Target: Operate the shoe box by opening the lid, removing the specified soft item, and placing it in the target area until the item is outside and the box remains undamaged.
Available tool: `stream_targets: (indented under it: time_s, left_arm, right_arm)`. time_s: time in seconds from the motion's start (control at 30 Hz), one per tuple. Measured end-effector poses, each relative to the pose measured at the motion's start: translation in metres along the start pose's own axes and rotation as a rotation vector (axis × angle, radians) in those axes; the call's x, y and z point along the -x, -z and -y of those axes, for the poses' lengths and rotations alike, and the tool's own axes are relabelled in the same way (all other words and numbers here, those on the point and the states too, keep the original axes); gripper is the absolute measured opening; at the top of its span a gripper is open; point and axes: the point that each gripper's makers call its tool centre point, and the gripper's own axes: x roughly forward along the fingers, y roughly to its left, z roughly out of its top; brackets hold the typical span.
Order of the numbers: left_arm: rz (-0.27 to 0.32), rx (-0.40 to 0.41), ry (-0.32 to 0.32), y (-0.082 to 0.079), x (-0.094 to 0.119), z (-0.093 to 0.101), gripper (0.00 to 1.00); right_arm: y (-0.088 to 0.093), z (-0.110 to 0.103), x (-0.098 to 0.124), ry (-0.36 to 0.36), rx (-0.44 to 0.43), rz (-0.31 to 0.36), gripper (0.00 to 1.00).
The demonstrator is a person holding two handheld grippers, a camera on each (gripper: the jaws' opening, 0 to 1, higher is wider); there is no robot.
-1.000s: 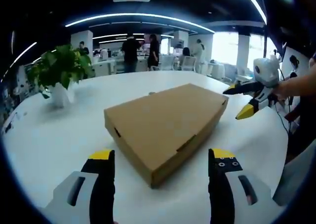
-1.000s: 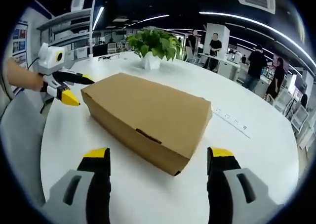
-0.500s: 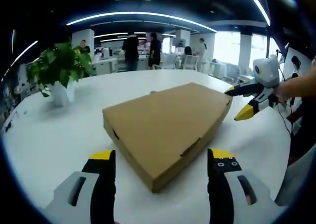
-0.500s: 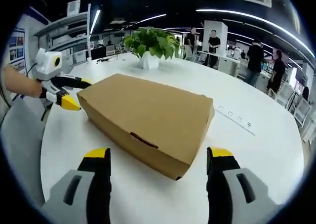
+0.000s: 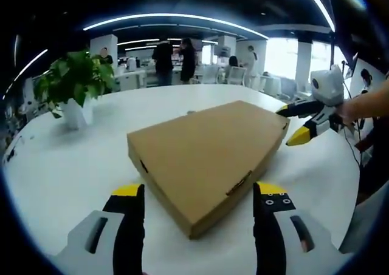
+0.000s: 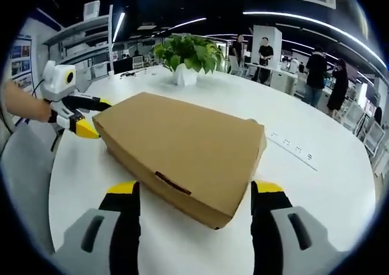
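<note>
No legible text, label or number before my jaws: the plain brown cardboard shoe box (image 5: 206, 159) bears none, and the framed wall posters (image 6: 22, 50) at nine o'clock blur beyond reading.

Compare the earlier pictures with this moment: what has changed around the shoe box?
Both grippers have edged nearer the closed brown cardboard shoe box, which looms slightly larger in both views. The left gripper and right gripper sit open at opposite corners; neither has taken hold. The lid stays shut, and the potted green plant and white round table are unchanged.
</note>
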Motion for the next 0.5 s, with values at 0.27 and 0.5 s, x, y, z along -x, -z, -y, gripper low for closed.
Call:
stream_targets:
  time_s: [0.27, 0.5]
  left_arm:
    - [-0.011, 0.006, -0.009, 0.0044, -0.0063, 0.0021, 0.72]
    - [-0.012, 0.001, -0.020, 0.0049, -0.0089, 0.0037, 0.72]
  right_arm:
    - [-0.0017, 0.0055, -0.0023, 0.003, -0.001, 0.006, 0.65]
    - [-0.0006, 0.0057, -0.0030, 0.002, -0.020, 0.008, 0.63]
